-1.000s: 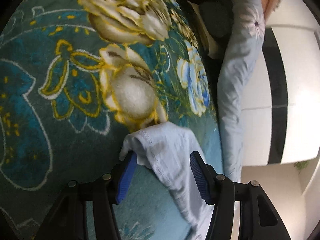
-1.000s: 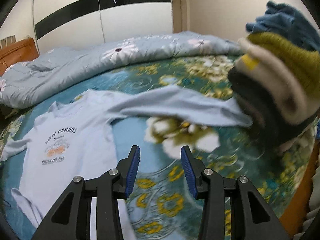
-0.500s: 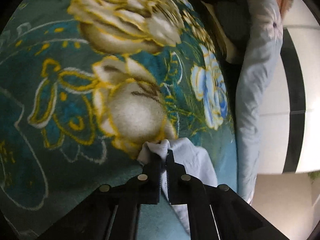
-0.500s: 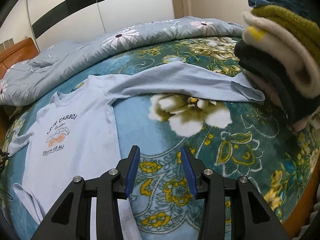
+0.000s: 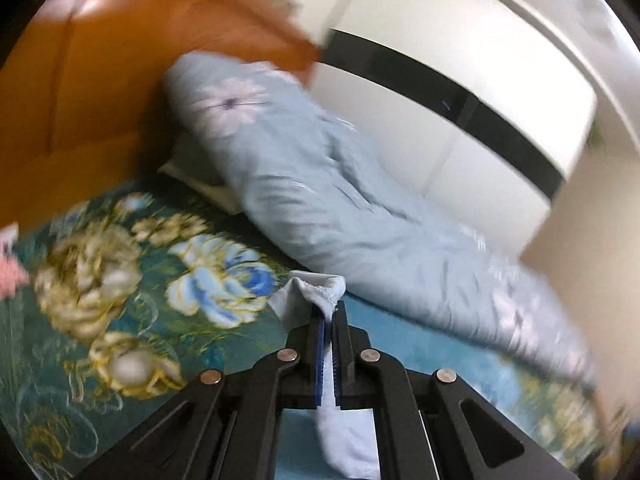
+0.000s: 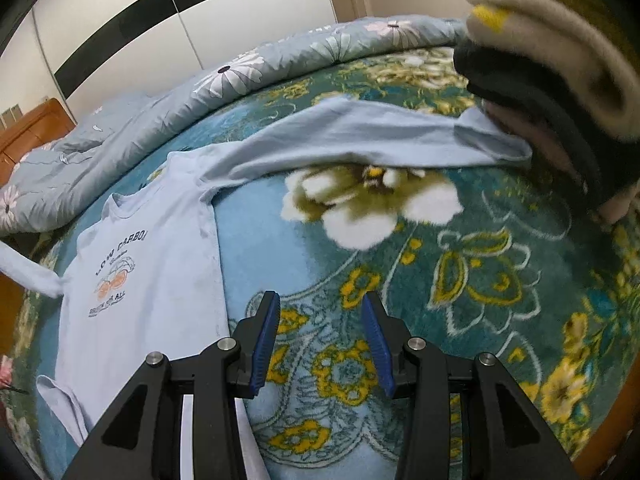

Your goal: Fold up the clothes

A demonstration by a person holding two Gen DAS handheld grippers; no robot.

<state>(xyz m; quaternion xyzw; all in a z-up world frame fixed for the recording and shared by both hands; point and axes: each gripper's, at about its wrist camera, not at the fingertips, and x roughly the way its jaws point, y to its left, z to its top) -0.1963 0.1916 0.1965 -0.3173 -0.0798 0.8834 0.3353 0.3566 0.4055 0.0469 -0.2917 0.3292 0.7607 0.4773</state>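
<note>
Lifting now: a second ago the left gripper [image 5: 328, 312] had its jaws wide around the sleeve cuff [image 5: 320, 290] down on the blanket [image 5: 120, 300]; since then they've clamped shut on it and swung up toward the duvet [image 5: 340, 208]. The shirt [image 6: 152, 264] lies face up on the bed, its other sleeve [image 6: 360, 140] stretched toward the stack of folded clothes [image 6: 560, 60]. The right gripper [image 6: 320, 336] hovers beside the shirt, jaws half open, holding nothing. My guess: that sleeve gets folded across the chest next.
</note>
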